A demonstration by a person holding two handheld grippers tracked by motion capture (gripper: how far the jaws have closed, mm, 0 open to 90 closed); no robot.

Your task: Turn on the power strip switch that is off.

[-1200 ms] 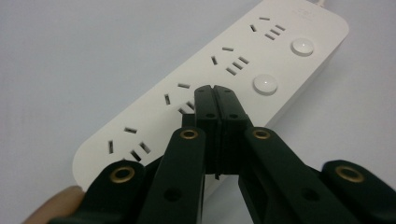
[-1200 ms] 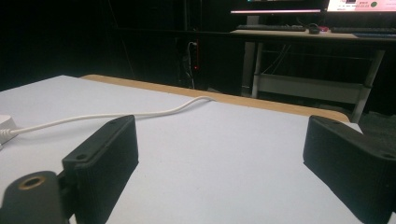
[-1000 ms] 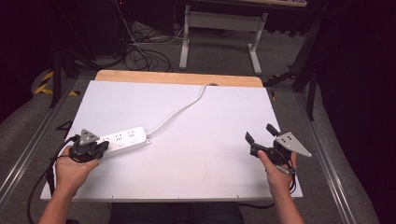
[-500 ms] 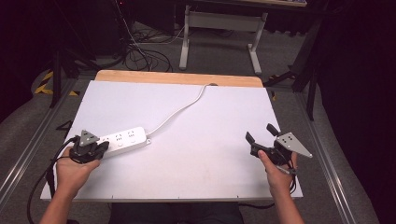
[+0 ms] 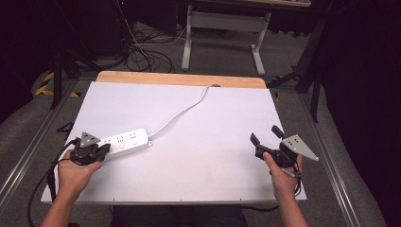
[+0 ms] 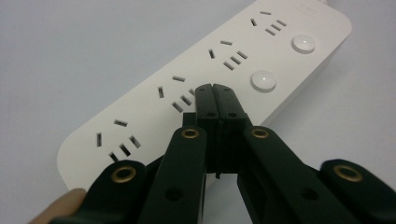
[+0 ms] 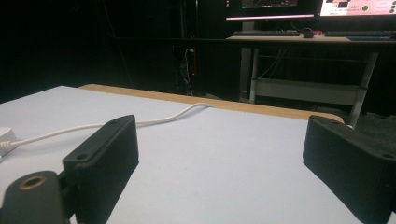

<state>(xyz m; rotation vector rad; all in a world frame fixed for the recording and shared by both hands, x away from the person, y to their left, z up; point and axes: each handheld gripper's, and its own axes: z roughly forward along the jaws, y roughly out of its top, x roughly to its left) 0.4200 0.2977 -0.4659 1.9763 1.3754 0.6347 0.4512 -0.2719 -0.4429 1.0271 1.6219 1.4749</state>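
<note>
A white power strip [image 5: 125, 140] lies on the left of the white table top [image 5: 213, 142], its several sockets and two round buttons facing up [image 6: 261, 51]. Its white cable [image 5: 184, 109] runs to the far edge of the table. My left gripper [image 5: 105, 148] is at the strip's near end, jaws pressed together with nothing between them. In the left gripper view the shut tips [image 6: 215, 88] sit over the strip's top face between two sockets; I cannot tell whether they touch it. My right gripper [image 5: 265, 134] rests at the table's right side, open and empty [image 7: 219, 154], and the cable [image 7: 154, 120] shows beyond it.
A wooden strip [image 5: 179, 78] borders the far edge of the table. Beyond it stand a white desk frame [image 5: 222, 21] and loose cables on the floor [image 5: 142, 52]. Metal rails run along both sides of the table.
</note>
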